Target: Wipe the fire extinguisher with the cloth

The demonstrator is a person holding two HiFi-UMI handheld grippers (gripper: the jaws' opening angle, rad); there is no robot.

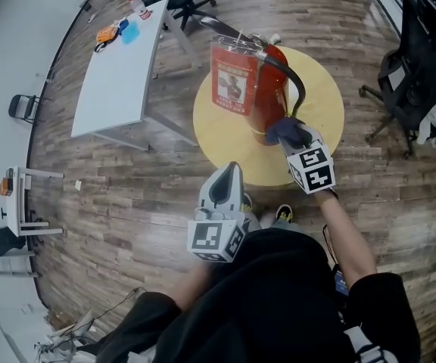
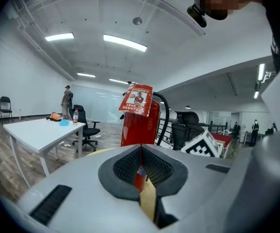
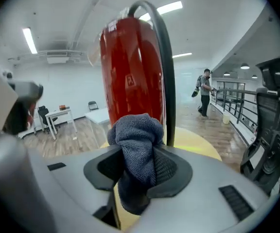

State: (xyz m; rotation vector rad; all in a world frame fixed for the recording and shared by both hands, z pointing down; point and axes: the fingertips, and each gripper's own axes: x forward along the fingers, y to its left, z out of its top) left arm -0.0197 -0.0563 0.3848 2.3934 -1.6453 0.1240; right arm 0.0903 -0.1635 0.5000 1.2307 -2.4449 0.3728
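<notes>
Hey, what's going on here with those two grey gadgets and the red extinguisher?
A person holds a clamp-like gripper in each hand to clean a fire extinguisher that stands on a round yellow table. The right gripper is shut on a dark grey cloth and holds it close to the extinguisher's lower body. Whether the cloth touches it isn't clear. The left gripper is shut and empty, held back nearer the person.

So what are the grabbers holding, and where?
The right gripper pinches the cloth near its bunched middle, a wad poking out in front. The left gripper is shut on nothing.
</notes>
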